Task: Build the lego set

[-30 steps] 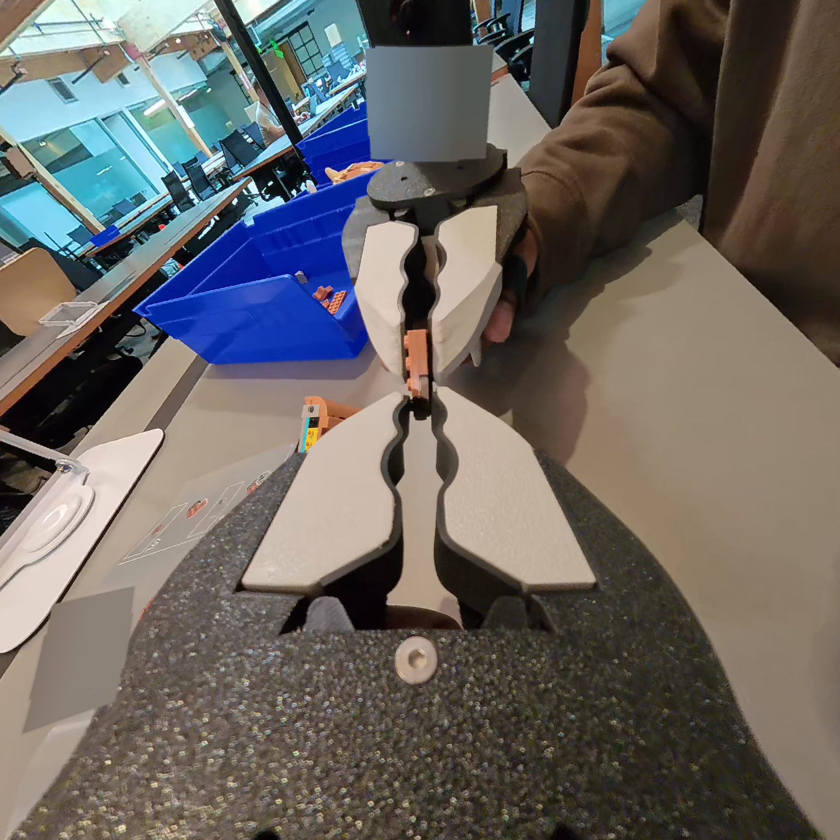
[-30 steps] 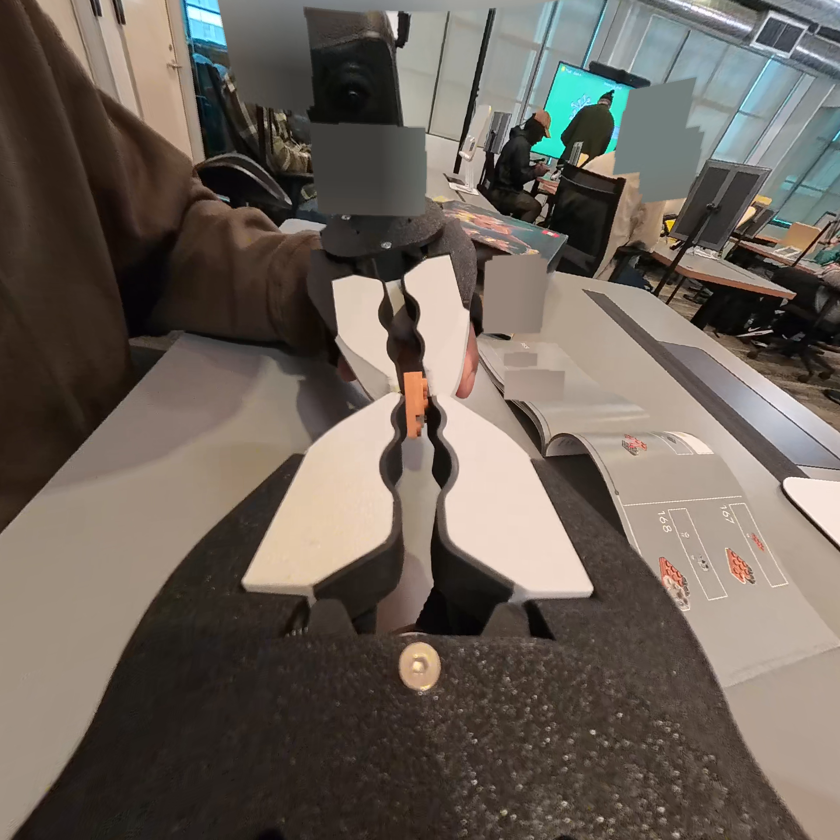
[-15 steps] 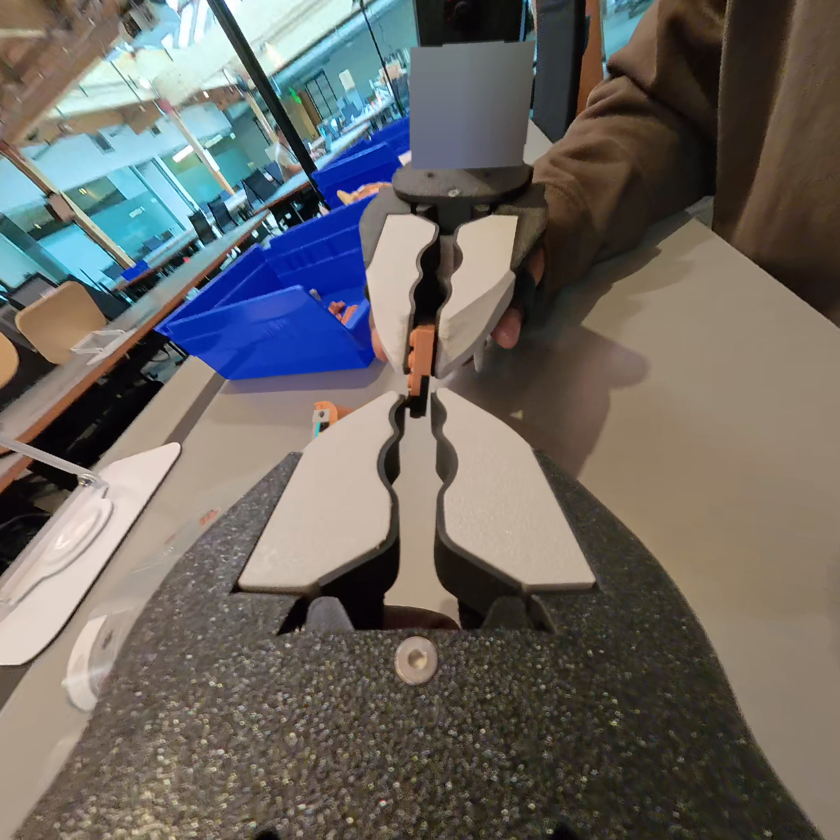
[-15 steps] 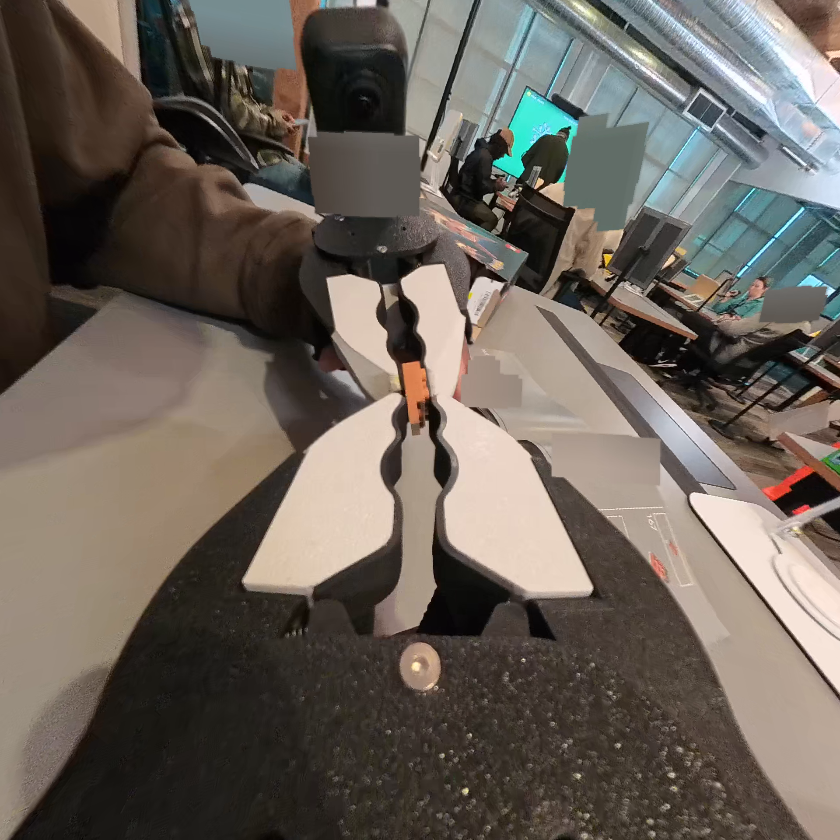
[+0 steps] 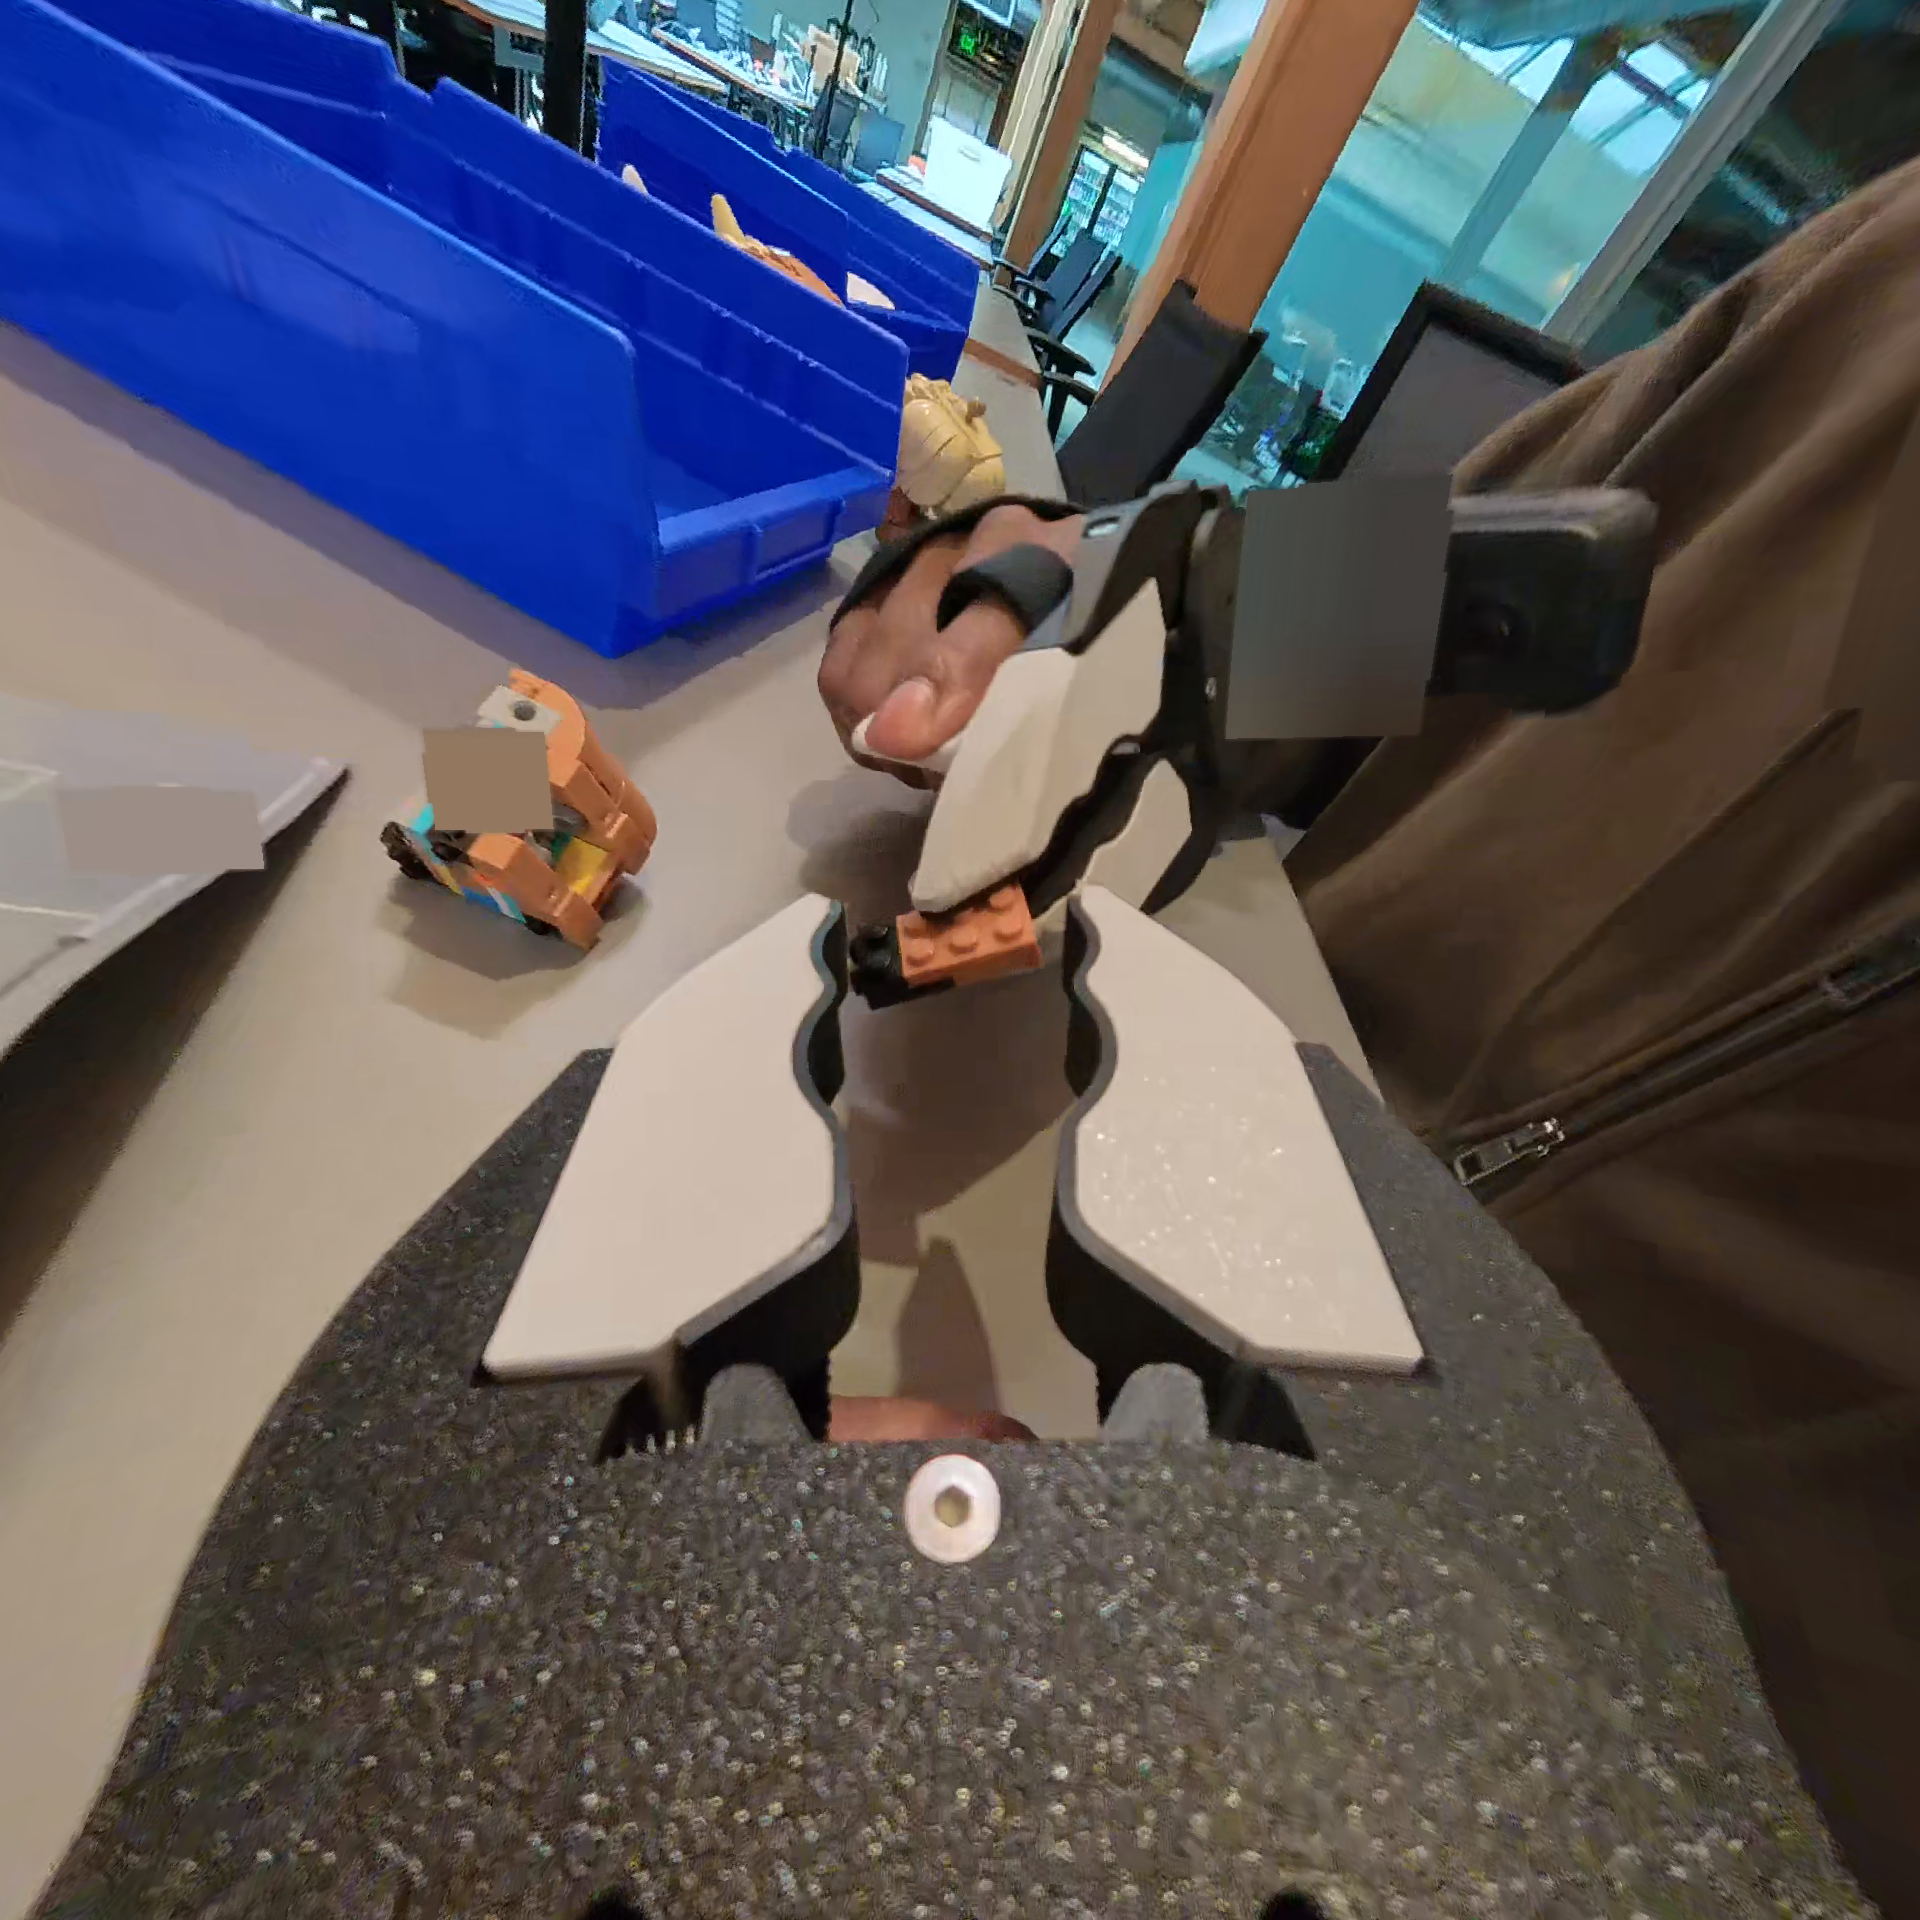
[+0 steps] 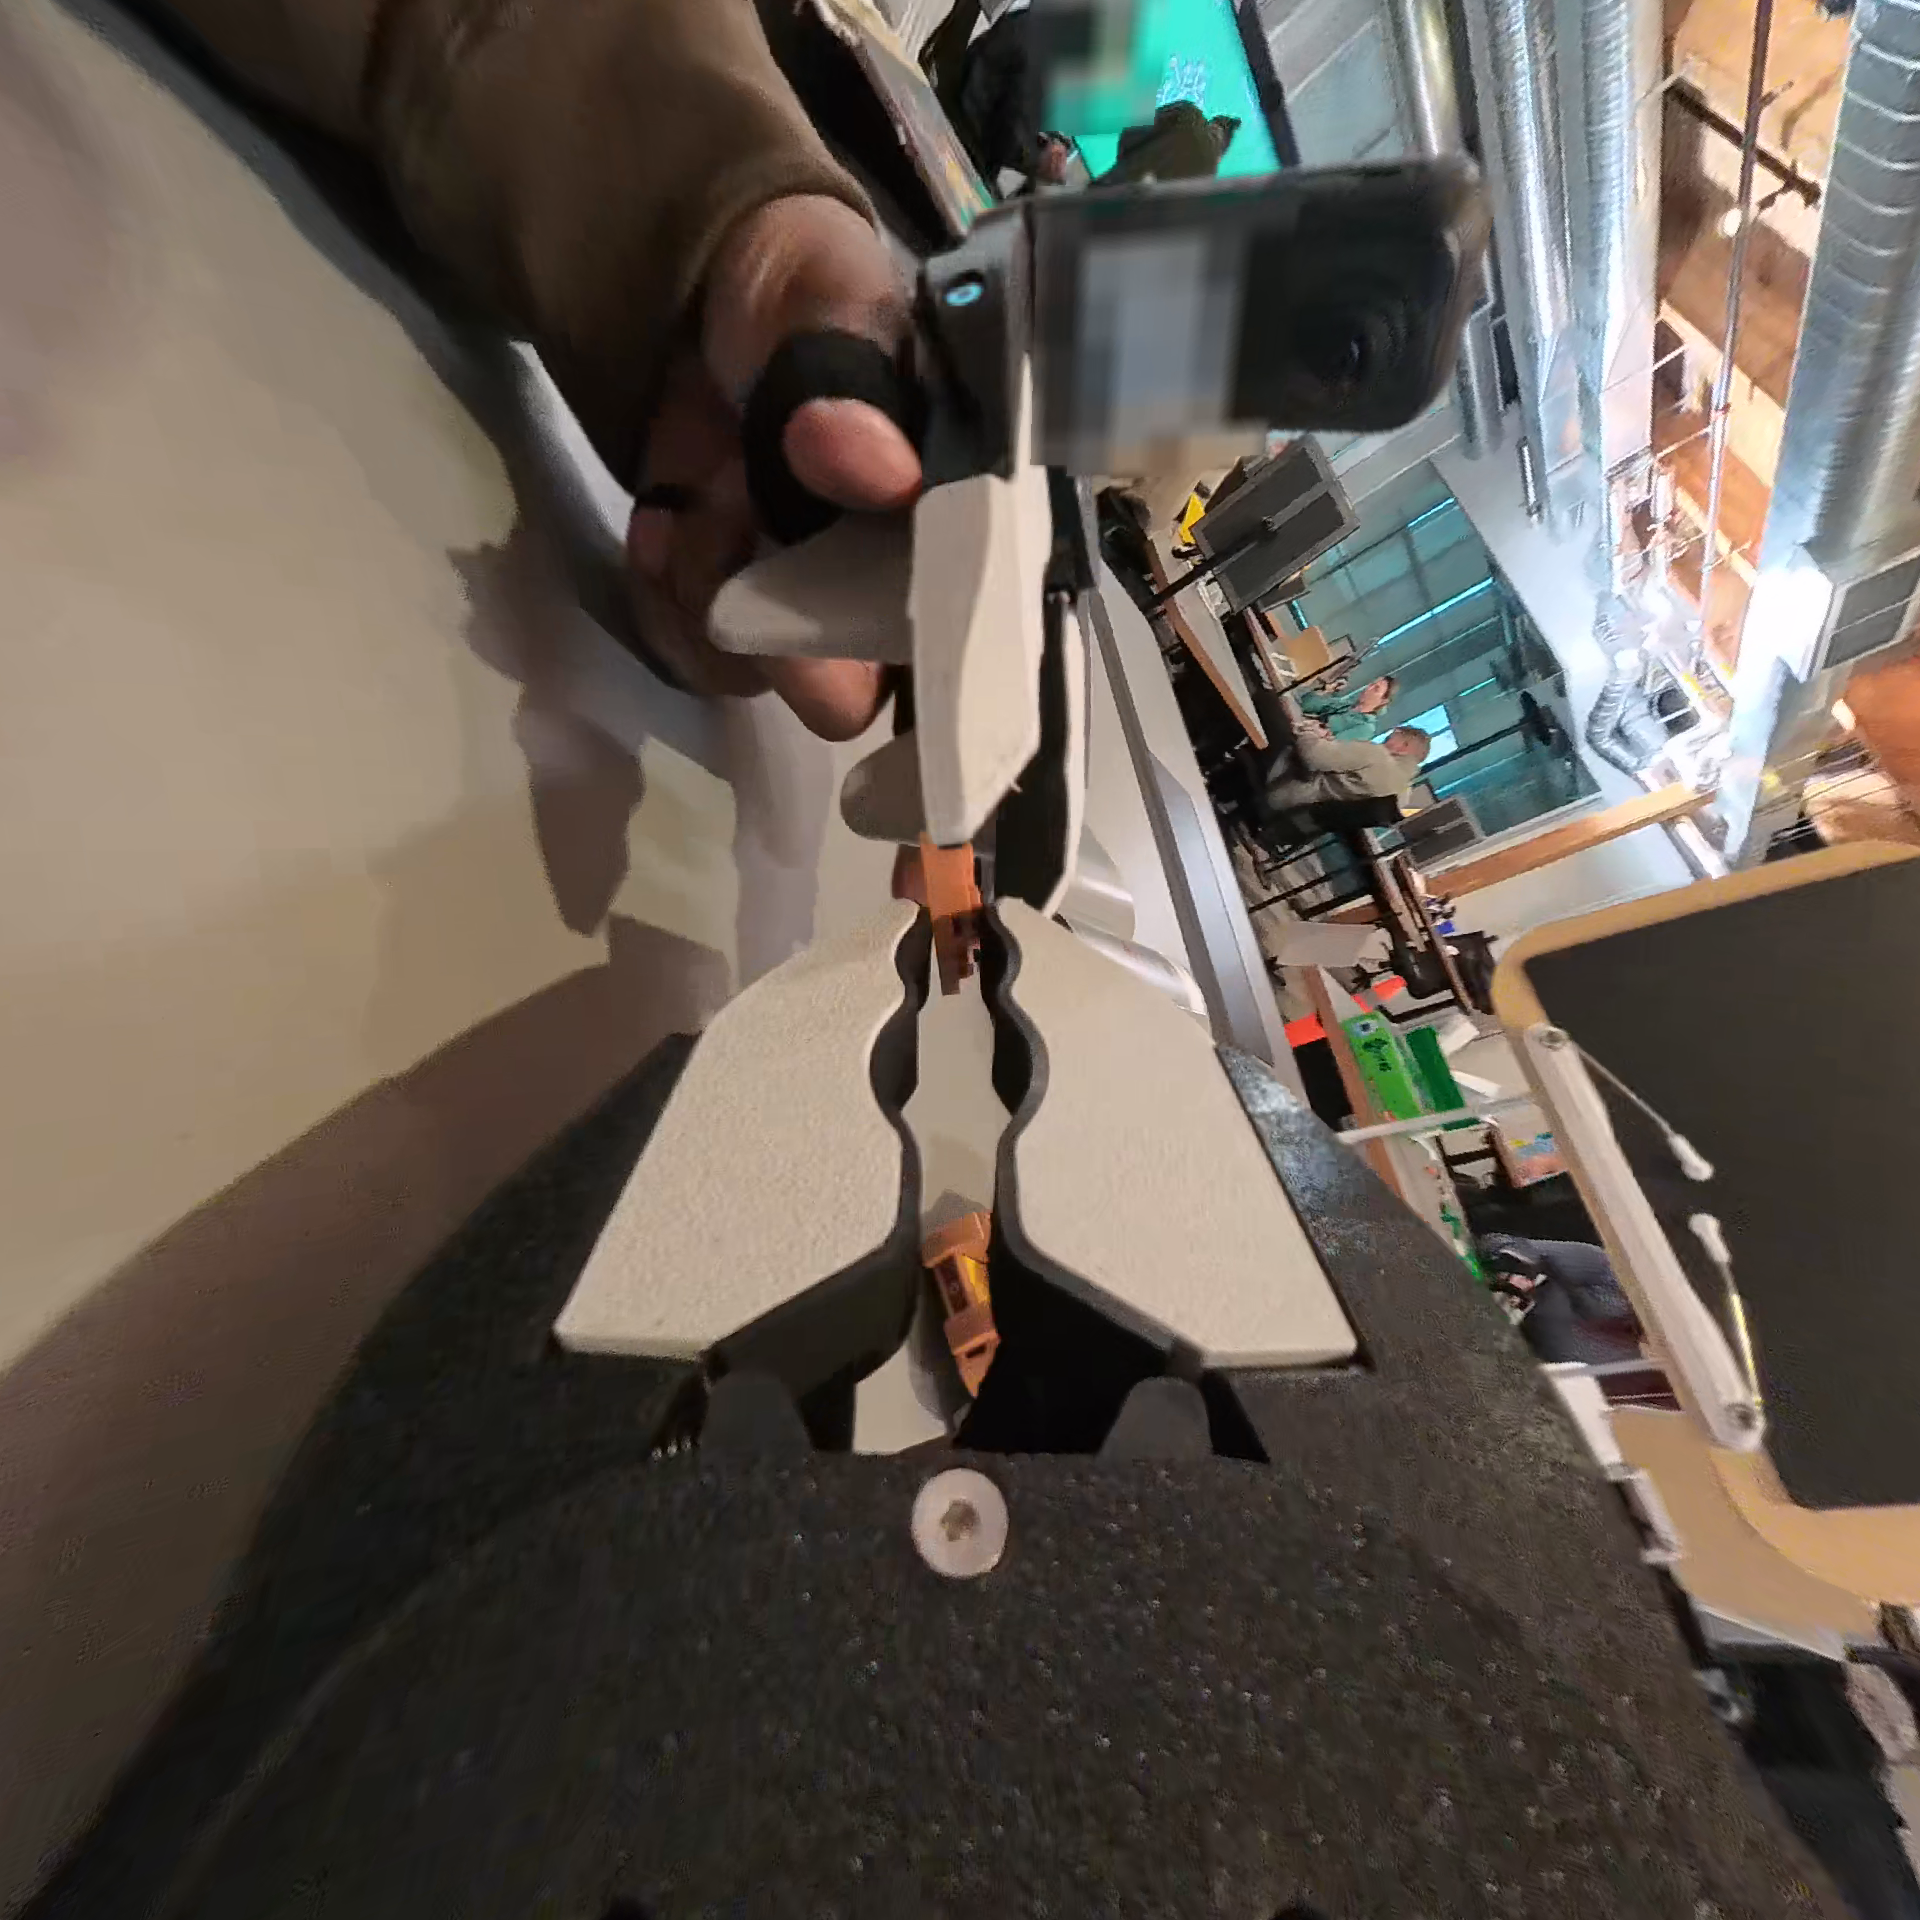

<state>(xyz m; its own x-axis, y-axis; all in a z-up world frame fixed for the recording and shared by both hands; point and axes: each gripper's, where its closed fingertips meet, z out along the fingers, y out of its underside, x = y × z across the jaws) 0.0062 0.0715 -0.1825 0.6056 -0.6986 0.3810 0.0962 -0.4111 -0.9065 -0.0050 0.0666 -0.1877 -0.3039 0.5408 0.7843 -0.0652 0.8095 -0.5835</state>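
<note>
- Left gripper (image 5: pixel 951 940): its jaws, nearly shut half a second ago, now stand wide, empty.
- Right gripper (image 6: pixel 956 935): jaws clamp the flat reddish-brown studded lego plate (image 5: pixel 968 943), now turned studs-up.
- Small orange partly built lego model (image 5: pixel 540 821) sits on the grey tabletop (image 5: pixel 260 1039), clear of the long blue plastic bin (image 5: pixel 416 343).

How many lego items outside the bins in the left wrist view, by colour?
Brown plate with a black part, held in the right tongs: 1
Orange-brown build on the table: 1
Tan build beside the blue bin: 1
Total: 3
</note>
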